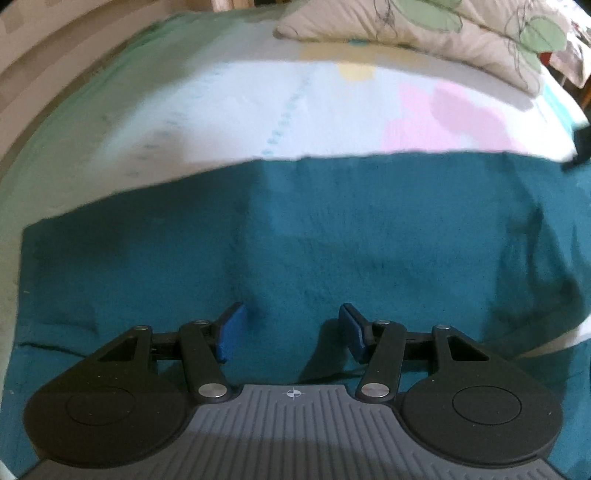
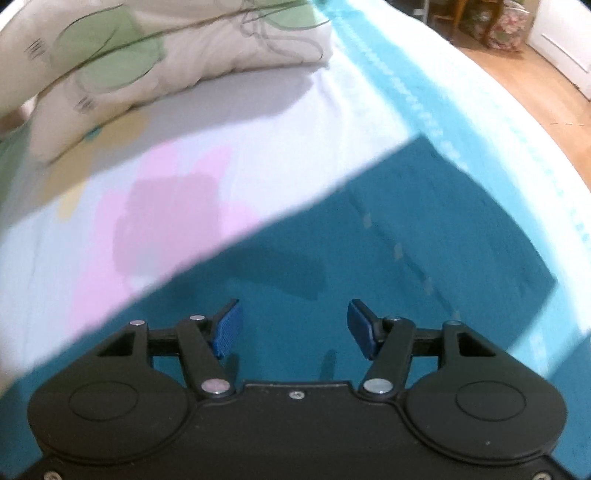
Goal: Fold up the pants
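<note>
Over the flat teal pants, left gripper and right gripper both gape, holding nothing (blurry frames); pinching the sheet underneath too could drag it.

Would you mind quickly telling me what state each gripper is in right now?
Left gripper: open, holding nothing, over the teal pants.
Right gripper: open, holding nothing, also over the pants.

Pants on bed — pillow behind.
</note>
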Tool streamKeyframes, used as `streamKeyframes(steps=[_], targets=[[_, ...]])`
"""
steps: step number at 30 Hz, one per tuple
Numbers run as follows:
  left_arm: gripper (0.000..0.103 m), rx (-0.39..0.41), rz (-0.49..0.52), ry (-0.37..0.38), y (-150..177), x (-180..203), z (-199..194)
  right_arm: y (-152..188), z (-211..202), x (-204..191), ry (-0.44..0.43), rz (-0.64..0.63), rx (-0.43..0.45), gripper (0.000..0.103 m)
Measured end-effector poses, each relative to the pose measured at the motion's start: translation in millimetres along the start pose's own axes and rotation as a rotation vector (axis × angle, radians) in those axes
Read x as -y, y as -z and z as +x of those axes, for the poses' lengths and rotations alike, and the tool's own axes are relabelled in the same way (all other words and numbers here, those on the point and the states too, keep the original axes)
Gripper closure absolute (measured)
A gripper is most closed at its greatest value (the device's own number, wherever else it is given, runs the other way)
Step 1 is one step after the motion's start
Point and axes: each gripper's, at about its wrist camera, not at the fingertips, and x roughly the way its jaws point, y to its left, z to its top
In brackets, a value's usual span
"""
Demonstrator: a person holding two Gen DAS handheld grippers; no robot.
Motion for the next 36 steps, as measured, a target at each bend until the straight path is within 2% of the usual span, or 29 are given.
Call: streamKeyframes(steps=[4, 6, 12, 13, 14, 15, 16, 18, 22, 27, 31, 36], targets=[[0.048, -0.059, 0.007, -0.006, 5.4, 1.3, 22.6, -25.6, 25.9, -6.2, 0.036, 0.061, 0.02, 0.039], [0.048, -0.028, 0.023, -0.017, 8.0, 3.9, 21.6, -33.8, 38.9, -7.6, 0.048, 0.092, 0.022, 0.039], [0.047, -0.029, 0.004, -0.002, 8.1, -1.2, 21.7, -44.2, 74.4, -7.8, 0.135, 0.135, -0.038, 0.041], [0.047, -0.029, 0.002, 0.002, 8.2, -2.8, 21.3, -42.2, 72.7, -7.9, 0.151, 0.129, -0.032, 0.044], [0.047, -0.029, 0.001, 0.005, 7.7, -3.6, 21.7, -41.7, 72.2, -7.7, 0.16, 0.121, -0.034, 0.054], [0.047, -0.03, 0.0, 0.007, 5.7, -2.4, 21.4, -39.6, 70.0, -7.5, 0.163, 0.103, -0.033, 0.075], [0.047, -0.03, -0.002, 0.011, 5.4, -3.2, 20.3, -36.3, 67.8, -5.1, 0.156, 0.092, -0.041, 0.087], [0.048, -0.027, -0.008, 0.025, 0.2, -2.3, 21.8, -34.8, 61.0, 6.5, 0.105, 0.116, -0.043, 0.094], [0.048, 0.004, -0.056, 0.089, -6.4, -11.3, 13.1, -20.2, 21.4, 37.2, 0.012, 0.126, -0.005, 0.095], [0.048, 0.099, -0.097, 0.158, -13.8, -19.8, -11.4, 13.5, -32.0, 79.8, -0.073, 0.123, 0.0, 0.095], [0.048, 0.155, -0.143, 0.199, -14.8, -26.8, -25.6, 38.3, -51.2, 102.2, -0.074, 0.109, -0.004, 0.095], [0.048, 0.12, -0.211, 0.247, -18.2, -37.2, -17.4, 53.0, -48.1, 104.6, -0.079, 0.092, -0.028, 0.095]])
